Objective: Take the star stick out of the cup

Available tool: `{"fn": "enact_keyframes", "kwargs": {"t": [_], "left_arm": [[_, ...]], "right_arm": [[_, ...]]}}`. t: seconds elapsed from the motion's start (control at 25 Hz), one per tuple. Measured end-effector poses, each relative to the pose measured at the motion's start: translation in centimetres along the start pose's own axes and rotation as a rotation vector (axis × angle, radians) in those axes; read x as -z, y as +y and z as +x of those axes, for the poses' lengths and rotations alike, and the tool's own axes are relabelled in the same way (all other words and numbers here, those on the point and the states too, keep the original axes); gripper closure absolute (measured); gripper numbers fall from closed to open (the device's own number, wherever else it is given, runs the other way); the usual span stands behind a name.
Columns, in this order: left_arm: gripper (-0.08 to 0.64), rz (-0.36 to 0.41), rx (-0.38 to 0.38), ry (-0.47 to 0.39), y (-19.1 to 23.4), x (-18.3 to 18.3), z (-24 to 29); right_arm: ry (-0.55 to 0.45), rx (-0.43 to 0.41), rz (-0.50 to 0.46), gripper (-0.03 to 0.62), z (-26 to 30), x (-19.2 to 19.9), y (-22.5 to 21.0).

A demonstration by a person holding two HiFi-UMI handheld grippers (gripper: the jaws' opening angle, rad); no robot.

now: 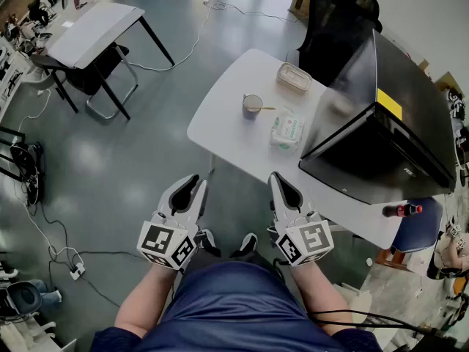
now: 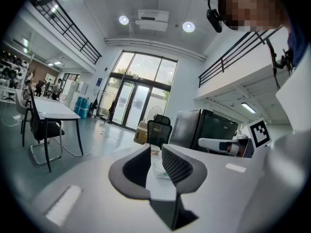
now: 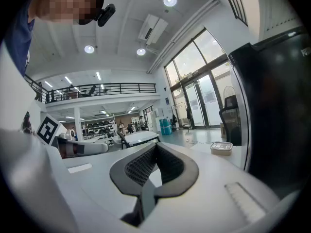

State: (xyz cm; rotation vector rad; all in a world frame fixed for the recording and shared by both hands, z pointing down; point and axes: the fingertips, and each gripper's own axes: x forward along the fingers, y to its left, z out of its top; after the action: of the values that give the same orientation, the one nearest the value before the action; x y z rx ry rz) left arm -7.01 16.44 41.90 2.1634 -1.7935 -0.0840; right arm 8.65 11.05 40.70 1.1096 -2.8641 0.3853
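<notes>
Head view, cup (image 1: 251,111) well beyond jaws

Grey cup (image 1: 252,106), white table (image 1: 233,86), black chair (image 1: 333,20), grey-teal floor (image 1: 146,160)

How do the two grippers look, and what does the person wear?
The left gripper and the right gripper are alike. Each has a white shell and two curved dark grey jaws with ribbed inner pads. Each carries a white cube with black square markers at its rear. The person wears dark blue clothes.
</notes>
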Motion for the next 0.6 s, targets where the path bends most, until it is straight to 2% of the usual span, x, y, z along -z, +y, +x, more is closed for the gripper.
{"fn": "enact_keyframes", "kwargs": {"t": [0.32, 0.6], "left_arm": [[0.488, 0.012, -0.028, -0.006, -3.2, 0.3, 1.2], [0.488, 0.011, -0.094, -0.022, -4.4, 0.5, 0.5]], "right_arm": [[-0.005, -0.044, 0.042, 0.584, -1.7, 0.0, -2.6], [0.002, -0.09, 0.077, 0.584, -1.9, 0.6, -3.9]]}}
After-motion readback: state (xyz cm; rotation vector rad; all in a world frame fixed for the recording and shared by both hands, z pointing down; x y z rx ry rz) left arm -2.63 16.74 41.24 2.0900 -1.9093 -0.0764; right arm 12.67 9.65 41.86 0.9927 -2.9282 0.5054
